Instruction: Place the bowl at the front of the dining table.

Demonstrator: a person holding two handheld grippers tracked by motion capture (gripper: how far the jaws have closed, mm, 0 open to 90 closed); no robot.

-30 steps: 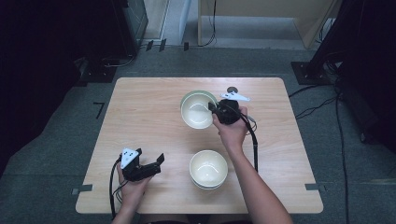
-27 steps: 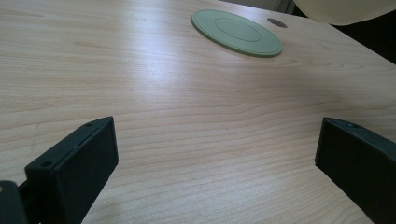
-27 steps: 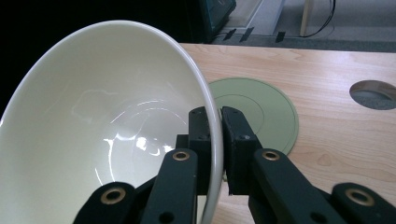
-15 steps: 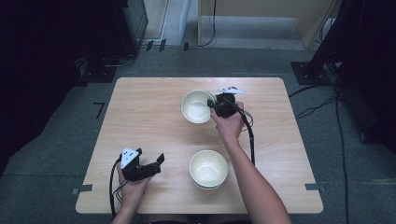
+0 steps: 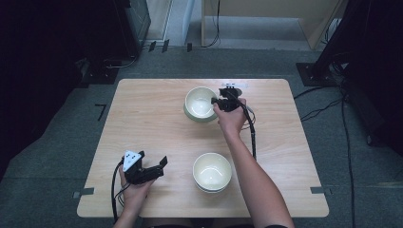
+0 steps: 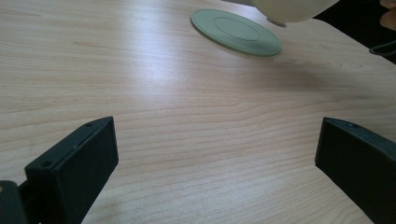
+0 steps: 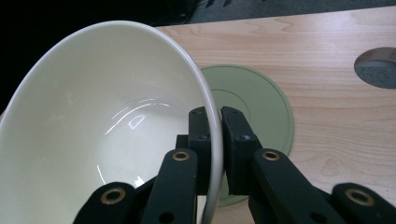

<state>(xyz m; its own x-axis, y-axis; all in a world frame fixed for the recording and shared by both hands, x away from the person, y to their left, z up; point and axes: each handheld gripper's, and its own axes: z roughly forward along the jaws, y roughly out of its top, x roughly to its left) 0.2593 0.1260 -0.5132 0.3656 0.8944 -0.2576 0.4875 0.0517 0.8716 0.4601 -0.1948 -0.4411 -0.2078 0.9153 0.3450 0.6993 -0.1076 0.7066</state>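
A cream bowl (image 5: pixel 199 101) hangs tilted over the far middle of the wooden table (image 5: pixel 142 118), with my right gripper (image 5: pixel 219 101) shut on its right rim. In the right gripper view the jaws pinch the rim of the bowl (image 7: pixel 102 121), one inside and one outside. Below it lies a flat green coaster (image 7: pixel 261 112), and the lifted bowl's base (image 6: pixel 289 9) floats clear above the coaster (image 6: pixel 236 32). A second cream bowl (image 5: pixel 212 170) stands near the front edge. My left gripper (image 5: pixel 159 168) rests open at the front left, with nothing between its jaws.
A round cable hole (image 7: pixel 378 67) is cut into the table beside the coaster. The right gripper's black cable (image 5: pixel 252 133) trails along the forearm. Dark equipment and cables stand on the floor around the table.
The right gripper has lifted the far bowl off its green coaster and carried it slightly farther away, tilting it. The left gripper and the near bowl have stayed still.
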